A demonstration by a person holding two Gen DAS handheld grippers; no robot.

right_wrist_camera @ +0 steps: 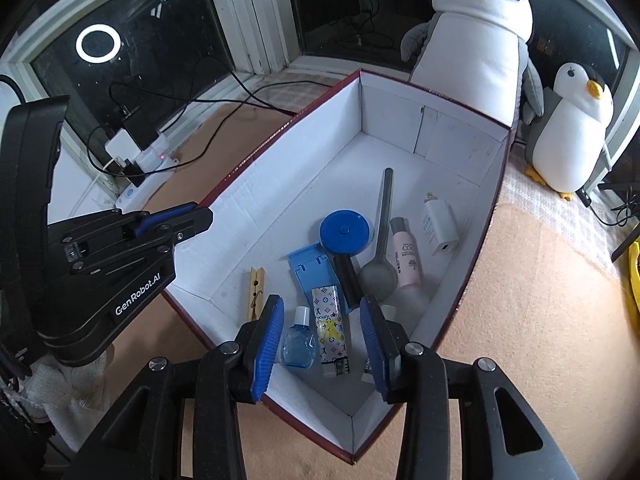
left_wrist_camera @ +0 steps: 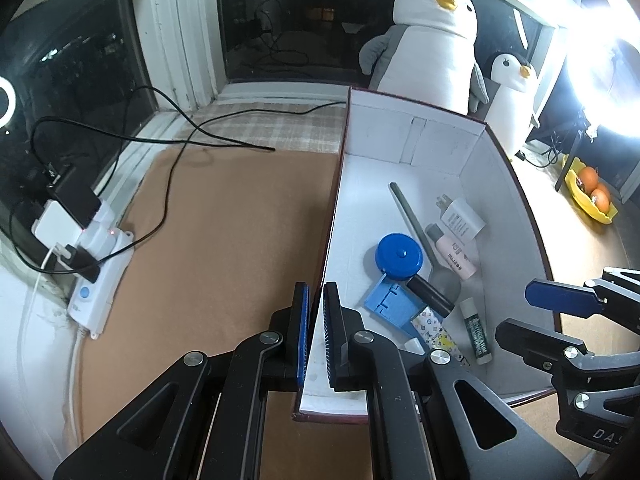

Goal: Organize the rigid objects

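A white-lined cardboard box (right_wrist_camera: 280, 184) with a dark red rim stands on the tan mat. Inside lie a blue round tape measure (right_wrist_camera: 345, 230), a grey spoon (right_wrist_camera: 385, 216), a pink bottle (right_wrist_camera: 406, 258), a white charger (right_wrist_camera: 440, 228), a blue plastic stand (right_wrist_camera: 310, 268), a black cylinder (right_wrist_camera: 348, 280), a wooden clothespin (right_wrist_camera: 255, 292), a patterned lighter (right_wrist_camera: 332, 328) and a small eye-drop bottle (right_wrist_camera: 298, 340). My left gripper (left_wrist_camera: 316, 292) is shut on the box's left wall (left_wrist_camera: 334, 216). My right gripper (right_wrist_camera: 322, 304) hangs open above the lighter and the eye-drop bottle, holding nothing.
Two plush penguins (right_wrist_camera: 476, 48) stand behind the box by the dark window. A white power strip (left_wrist_camera: 100, 272) with plugs and black cables (left_wrist_camera: 168, 184) lies at the left. A yellow bowl of oranges (left_wrist_camera: 588, 192) sits at the right under a bright lamp.
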